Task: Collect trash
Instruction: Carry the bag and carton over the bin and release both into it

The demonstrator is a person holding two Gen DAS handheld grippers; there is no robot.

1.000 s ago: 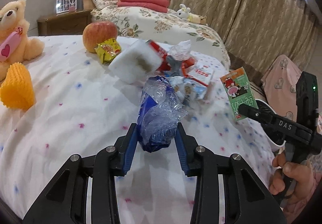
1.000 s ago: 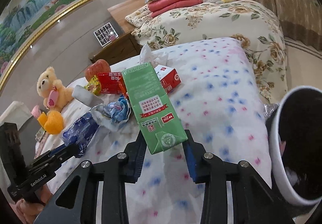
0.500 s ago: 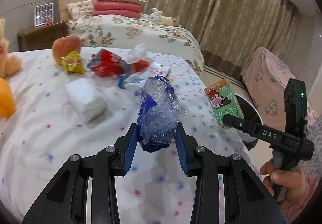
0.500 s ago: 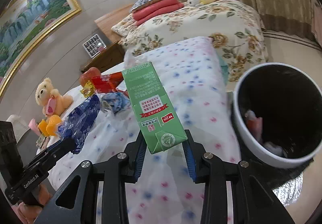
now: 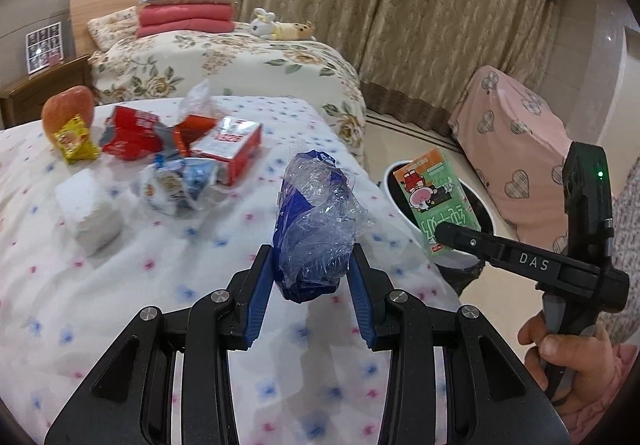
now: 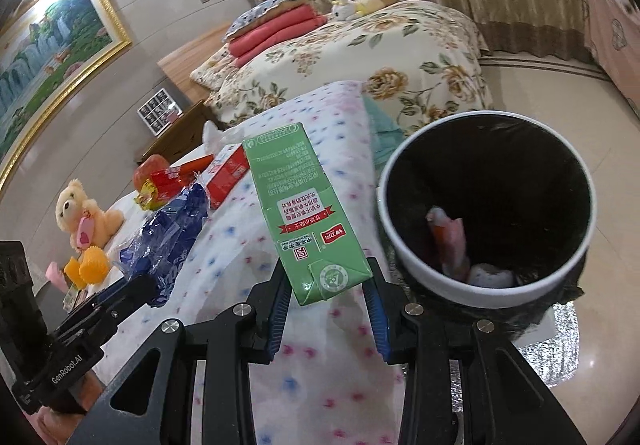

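My left gripper (image 5: 311, 285) is shut on a crumpled blue and clear plastic wrapper (image 5: 316, 229), held above the dotted bedspread (image 5: 120, 305). My right gripper (image 6: 326, 297) is shut on a green drink carton (image 6: 304, 213), which stands tilted just left of the white-rimmed trash bin (image 6: 484, 205). The bin has a black liner and some trash at its bottom. In the left wrist view the same carton (image 5: 438, 201) hangs in front of the bin (image 5: 394, 181), with a hand (image 5: 568, 361) on the right gripper's handle. More trash lies on the bed: red cartons (image 5: 232, 145), a blue-white wrapper (image 5: 180, 185), a yellow packet (image 5: 76, 141).
A white foam block (image 5: 88, 209) and an apple (image 5: 68, 109) lie on the bed. A teddy bear (image 6: 84, 213) and orange cups (image 6: 88, 265) sit at its far end. A second bed (image 5: 224, 61) with floral cover stands behind. A pink-covered chair (image 5: 516, 149) is beyond the bin.
Both grippers have swung right toward the bin with their loads. The bin has come fully into the right wrist view, and the trash pile has slid left in the left wrist view.
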